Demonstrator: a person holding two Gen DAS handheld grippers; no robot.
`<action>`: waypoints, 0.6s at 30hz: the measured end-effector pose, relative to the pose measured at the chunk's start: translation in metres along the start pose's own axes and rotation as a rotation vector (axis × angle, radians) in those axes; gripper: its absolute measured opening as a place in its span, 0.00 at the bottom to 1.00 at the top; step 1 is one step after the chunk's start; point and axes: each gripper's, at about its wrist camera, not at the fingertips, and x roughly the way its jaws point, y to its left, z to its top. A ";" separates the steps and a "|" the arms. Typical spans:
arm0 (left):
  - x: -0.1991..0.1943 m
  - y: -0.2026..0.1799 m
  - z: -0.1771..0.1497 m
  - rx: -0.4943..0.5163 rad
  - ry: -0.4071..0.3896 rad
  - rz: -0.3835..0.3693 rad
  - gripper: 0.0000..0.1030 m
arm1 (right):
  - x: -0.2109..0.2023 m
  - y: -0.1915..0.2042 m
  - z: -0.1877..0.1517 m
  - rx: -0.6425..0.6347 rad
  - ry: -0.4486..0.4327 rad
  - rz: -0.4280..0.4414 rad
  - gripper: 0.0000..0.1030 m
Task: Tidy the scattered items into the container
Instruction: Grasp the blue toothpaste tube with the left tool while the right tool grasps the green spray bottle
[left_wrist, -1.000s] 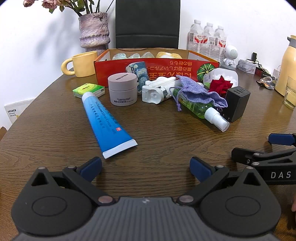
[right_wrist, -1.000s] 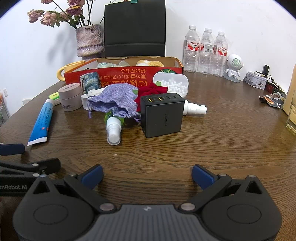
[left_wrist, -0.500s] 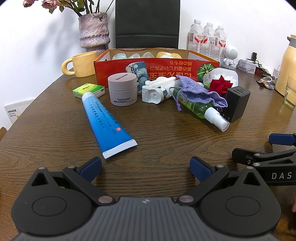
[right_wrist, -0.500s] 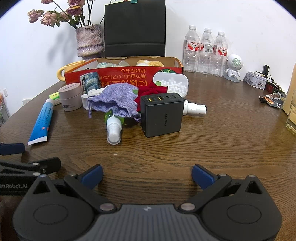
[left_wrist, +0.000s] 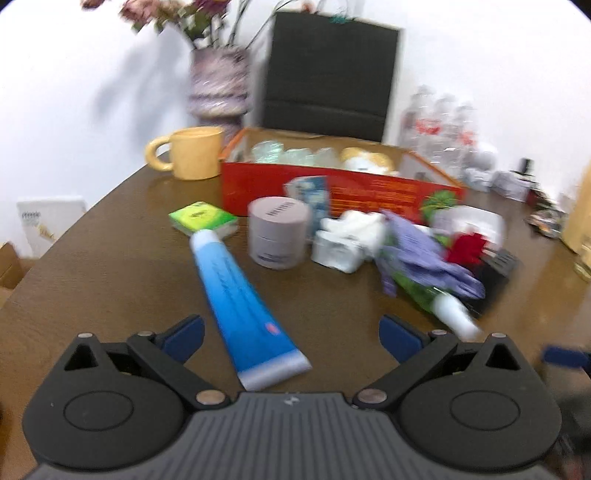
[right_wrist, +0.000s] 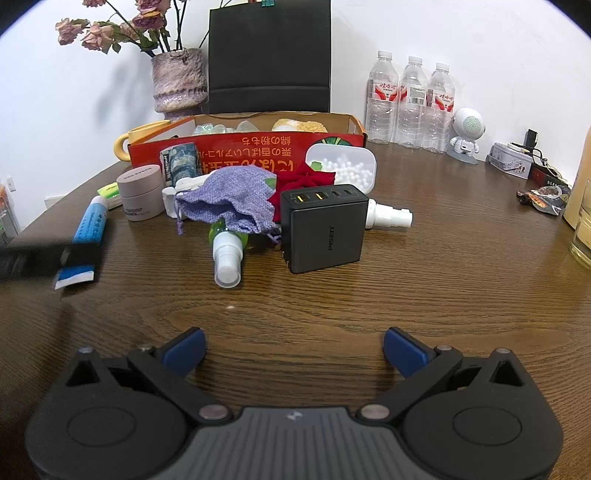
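Nearest the left wrist camera, the left tool (left_wrist: 291, 334) has its blue-padded fingers (left_wrist: 183, 336) spread wide apart, with the crimped near end of the blue tube (left_wrist: 243, 306) lying on the wooden surface (left_wrist: 110, 280) between them; nothing is gripped. That view is blurred. The right tool (right_wrist: 293, 349) likewise stands with its fingers apart over bare wood, holding nothing, near the right side of the clutter.

Farther out lie the scattered items. In the right wrist view a green spray bottle (right_wrist: 227, 254) points its white cap toward the camera, partly under a purple drawstring pouch (right_wrist: 231, 199). Just right of it sits a black charger block (right_wrist: 325, 232), with a white nozzle piece (right_wrist: 388, 216) showing past its right edge. A red fabric flower (right_wrist: 303, 182) lies behind the charger, and a clear lidded case of white beads (right_wrist: 343, 166) leans beyond that. To the left stand a grey cream jar (left_wrist: 277, 236) and a white folded device (left_wrist: 343, 243); a green packet (left_wrist: 203, 218) touches the far end of the tube.

Behind all of these, the red cardboard box (right_wrist: 243, 151) stands open, already holding some pale items. A patterned small pack (right_wrist: 180, 160) leans against its front. A yellow mug (left_wrist: 192, 157) sits left of the box, a vase of dried flowers (right_wrist: 179, 85) behind it, and three water bottles (right_wrist: 410, 107) at far right.
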 end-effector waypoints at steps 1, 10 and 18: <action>0.012 0.003 0.005 -0.016 0.026 0.038 1.00 | 0.000 0.000 0.000 -0.001 0.000 0.001 1.00; 0.018 0.013 0.001 0.053 0.047 -0.003 0.49 | -0.008 -0.004 0.003 -0.004 -0.077 0.081 0.67; -0.017 0.025 -0.016 0.084 0.097 -0.240 0.53 | 0.025 0.031 0.036 -0.141 -0.035 0.136 0.47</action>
